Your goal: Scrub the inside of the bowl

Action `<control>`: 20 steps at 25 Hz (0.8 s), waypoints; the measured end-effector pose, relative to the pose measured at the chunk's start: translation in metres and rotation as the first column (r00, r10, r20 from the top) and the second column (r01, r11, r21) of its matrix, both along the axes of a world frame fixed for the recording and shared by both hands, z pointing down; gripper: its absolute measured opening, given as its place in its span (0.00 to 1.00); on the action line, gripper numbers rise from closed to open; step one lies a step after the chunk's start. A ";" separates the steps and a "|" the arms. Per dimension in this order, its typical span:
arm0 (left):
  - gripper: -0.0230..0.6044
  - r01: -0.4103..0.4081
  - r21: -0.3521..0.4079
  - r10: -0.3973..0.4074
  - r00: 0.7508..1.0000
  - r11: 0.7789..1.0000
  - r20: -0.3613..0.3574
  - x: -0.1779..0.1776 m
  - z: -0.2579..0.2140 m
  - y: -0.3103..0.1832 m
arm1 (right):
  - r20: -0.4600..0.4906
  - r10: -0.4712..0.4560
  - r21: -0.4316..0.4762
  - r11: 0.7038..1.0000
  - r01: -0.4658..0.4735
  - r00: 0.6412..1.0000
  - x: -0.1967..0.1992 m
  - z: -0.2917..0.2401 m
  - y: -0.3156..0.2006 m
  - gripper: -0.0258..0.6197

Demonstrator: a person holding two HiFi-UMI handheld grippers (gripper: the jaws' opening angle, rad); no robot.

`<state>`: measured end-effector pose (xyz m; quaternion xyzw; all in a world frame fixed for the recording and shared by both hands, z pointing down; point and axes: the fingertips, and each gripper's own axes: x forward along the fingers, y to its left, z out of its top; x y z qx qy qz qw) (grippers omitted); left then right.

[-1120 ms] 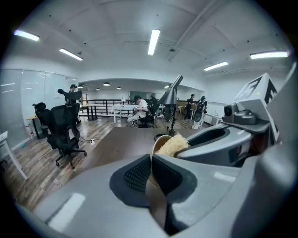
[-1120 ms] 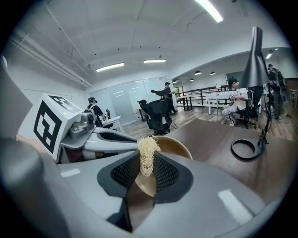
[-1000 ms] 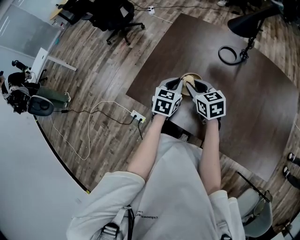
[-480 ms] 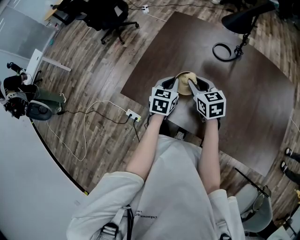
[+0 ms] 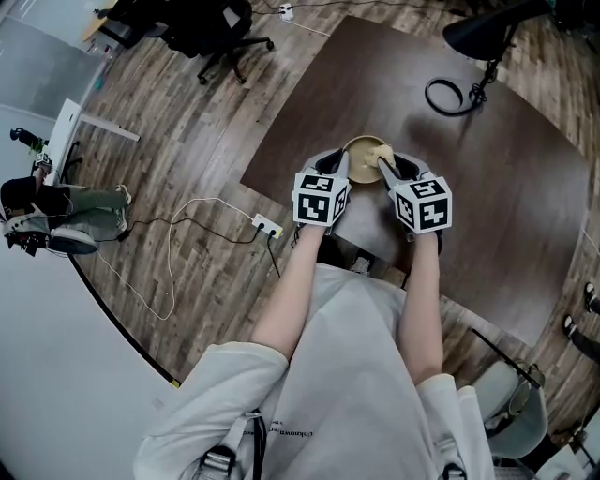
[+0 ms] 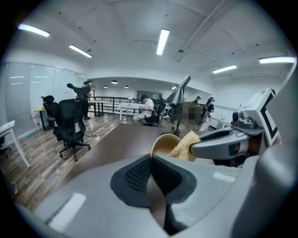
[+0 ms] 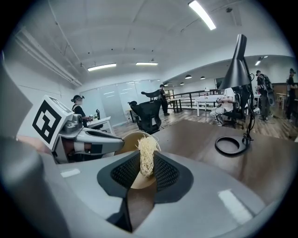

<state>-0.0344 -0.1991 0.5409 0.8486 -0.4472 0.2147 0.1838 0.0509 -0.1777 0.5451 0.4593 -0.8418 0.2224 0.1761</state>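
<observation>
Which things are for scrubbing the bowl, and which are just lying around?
For the job: bowl, fibre scrubber, left gripper on bowl's rim, right gripper gripping the scrubber.
Just lying about: desk lamp, office chair, power strip on floor.

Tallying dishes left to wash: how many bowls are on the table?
1. The bowl is near the table's front edge, its rim pinched by the left claw, with the right claw's scrubber in it. Others could be hidden beneath the claws.

Tan round bowl (image 5: 355, 149), held by its rim, pale fibrous scrubber (image 5: 381, 156) inside it
</observation>
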 end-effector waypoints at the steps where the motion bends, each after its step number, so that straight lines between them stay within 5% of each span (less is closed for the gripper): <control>1: 0.05 0.009 0.004 -0.009 1.000 1.000 -0.004 -0.003 -0.001 -0.002 | -0.003 -0.006 -0.006 1.000 0.006 1.000 -0.003 0.002 -0.001 0.21; 8: 0.05 0.014 0.050 -0.014 1.000 0.999 -0.005 -0.004 -0.008 -0.007 | -0.037 -0.119 0.030 0.992 0.120 0.992 -0.031 -0.009 0.004 0.21; 14: 0.05 -0.126 0.132 0.087 0.960 0.983 0.265 0.012 0.004 -0.002 | 0.083 -0.117 0.051 0.992 0.113 0.990 -0.011 -0.044 0.000 0.21; 20: 0.05 -0.207 0.153 0.134 0.912 0.966 0.387 0.017 0.011 0.001 | 0.090 -0.088 0.122 0.990 0.076 0.992 0.004 -0.079 -0.010 0.21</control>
